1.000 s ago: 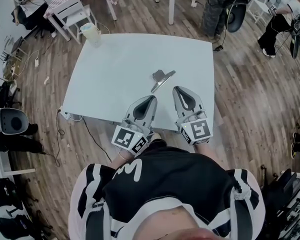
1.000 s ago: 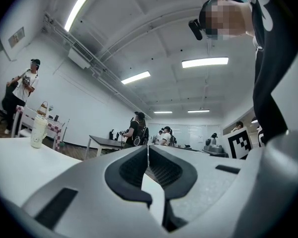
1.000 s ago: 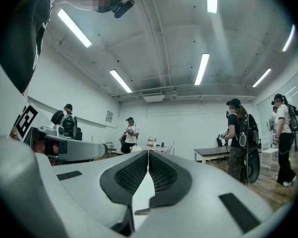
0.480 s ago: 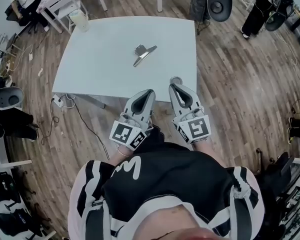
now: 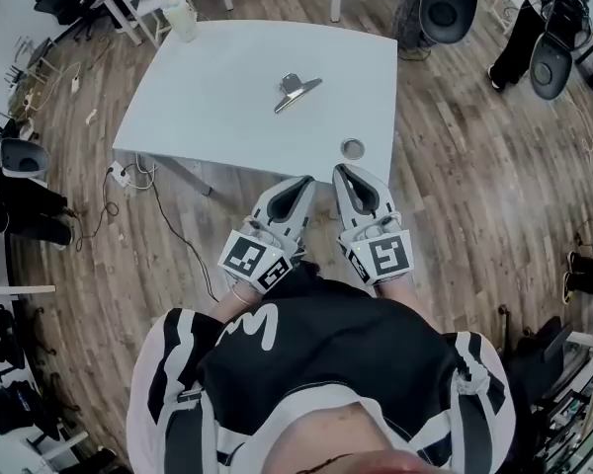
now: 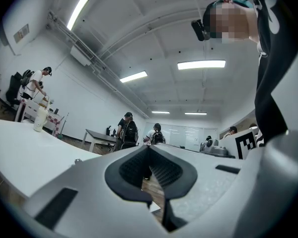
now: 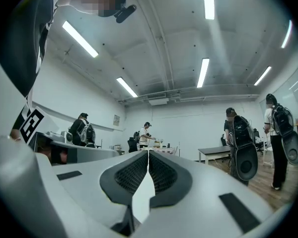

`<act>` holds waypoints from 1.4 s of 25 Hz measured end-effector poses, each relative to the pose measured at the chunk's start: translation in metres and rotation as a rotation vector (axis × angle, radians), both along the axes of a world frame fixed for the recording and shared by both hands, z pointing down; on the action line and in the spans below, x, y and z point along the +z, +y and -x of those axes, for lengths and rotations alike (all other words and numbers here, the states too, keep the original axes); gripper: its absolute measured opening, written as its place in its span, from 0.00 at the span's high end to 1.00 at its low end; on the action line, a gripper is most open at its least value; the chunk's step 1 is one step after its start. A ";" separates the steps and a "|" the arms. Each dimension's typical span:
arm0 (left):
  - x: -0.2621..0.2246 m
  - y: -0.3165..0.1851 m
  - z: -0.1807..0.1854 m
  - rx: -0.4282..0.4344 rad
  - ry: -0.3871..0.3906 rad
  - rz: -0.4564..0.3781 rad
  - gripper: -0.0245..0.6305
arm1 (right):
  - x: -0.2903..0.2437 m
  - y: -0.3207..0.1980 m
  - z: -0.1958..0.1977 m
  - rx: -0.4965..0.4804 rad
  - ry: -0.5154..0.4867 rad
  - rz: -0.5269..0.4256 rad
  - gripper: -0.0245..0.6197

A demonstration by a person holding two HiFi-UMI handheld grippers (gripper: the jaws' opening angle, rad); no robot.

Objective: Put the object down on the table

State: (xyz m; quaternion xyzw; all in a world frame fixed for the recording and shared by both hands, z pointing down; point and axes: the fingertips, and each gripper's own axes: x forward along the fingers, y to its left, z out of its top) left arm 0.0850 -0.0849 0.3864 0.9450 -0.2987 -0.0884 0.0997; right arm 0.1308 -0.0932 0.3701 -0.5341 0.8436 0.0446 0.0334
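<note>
Object first, Ben: is it down?

Looks so, Ana. A metal tool [image 5: 296, 91] lies flat near the middle of the table [image 5: 227, 97]. A small round cap [image 5: 352, 148] sits close to the near edge, well apart from the tool. I cannot tell which one the task means, but both rest on the tabletop and nothing touches either.

And the tongs?

They hover side by side, tips about at the table's near edge, bodies over the wooden floor [image 5: 455, 196] and close to the person. The left tongs [image 5: 302, 182] are pressed together with nothing between the pads. The right tongs [image 5: 347, 172] are the same, and they are the nearer pair to the cap.

Why hold them there?

My guess is that, empty and off the tabletop, they cannot knock what lies on it, so I judge the placing done. A pale bottle [image 5: 183, 18] at the far corner is well out of the way.
</note>
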 end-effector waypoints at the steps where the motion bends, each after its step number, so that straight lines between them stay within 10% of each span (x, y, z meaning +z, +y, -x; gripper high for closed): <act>1: 0.001 0.002 0.002 -0.006 0.001 0.010 0.95 | 0.001 0.003 0.003 -0.006 -0.002 -0.001 0.93; 21: -0.008 0.057 0.030 -0.002 -0.007 -0.042 0.95 | -0.003 0.055 0.037 -0.029 -0.012 -0.017 0.93; 35: -0.002 0.129 0.118 -0.009 -0.015 -0.023 0.95 | 0.003 0.132 0.117 -0.013 -0.022 0.006 0.93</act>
